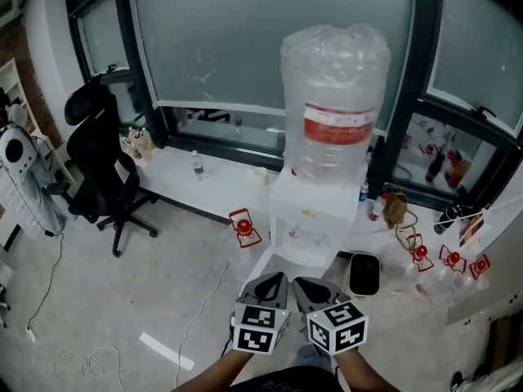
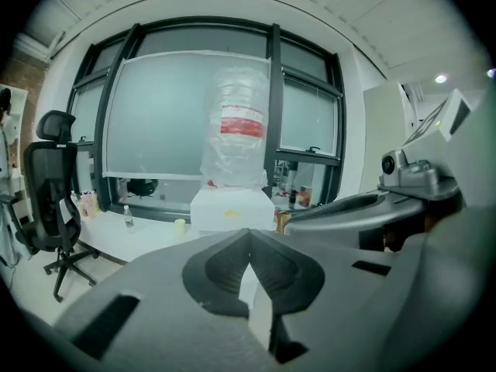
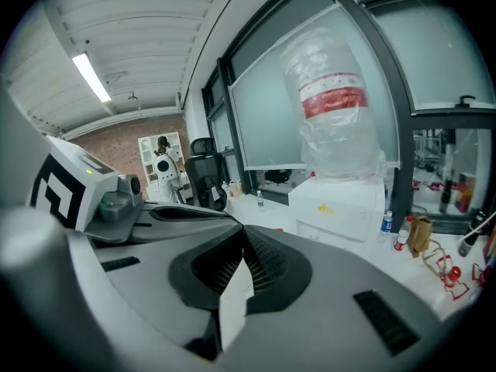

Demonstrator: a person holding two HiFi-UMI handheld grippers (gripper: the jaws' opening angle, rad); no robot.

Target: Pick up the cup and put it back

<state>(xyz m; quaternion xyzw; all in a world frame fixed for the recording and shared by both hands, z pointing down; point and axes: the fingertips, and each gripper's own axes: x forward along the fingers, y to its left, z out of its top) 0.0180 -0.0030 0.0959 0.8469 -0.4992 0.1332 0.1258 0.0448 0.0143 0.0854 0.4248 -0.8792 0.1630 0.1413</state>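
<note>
A small pale cup (image 1: 260, 176) stands on the white ledge (image 1: 221, 188) just left of the water dispenser (image 1: 315, 219), which carries a large plastic-wrapped bottle (image 1: 335, 96). In the left gripper view the cup (image 2: 180, 225) shows far ahead, left of the dispenser (image 2: 231, 208). My left gripper (image 1: 274, 278) and right gripper (image 1: 306, 282) hang side by side low in the head view, well short of the dispenser and far from the cup. Both are shut with nothing between the jaws: the left gripper (image 2: 249, 235) and the right gripper (image 3: 244, 235) each show jaw tips that meet.
A black office chair (image 1: 102, 166) stands at the left. A small water bottle (image 1: 197, 164) is on the ledge. A red clip-like object (image 1: 243, 227) lies on the floor by the dispenser, a black box (image 1: 364, 273) to its right, and more red pieces (image 1: 449, 258) beyond.
</note>
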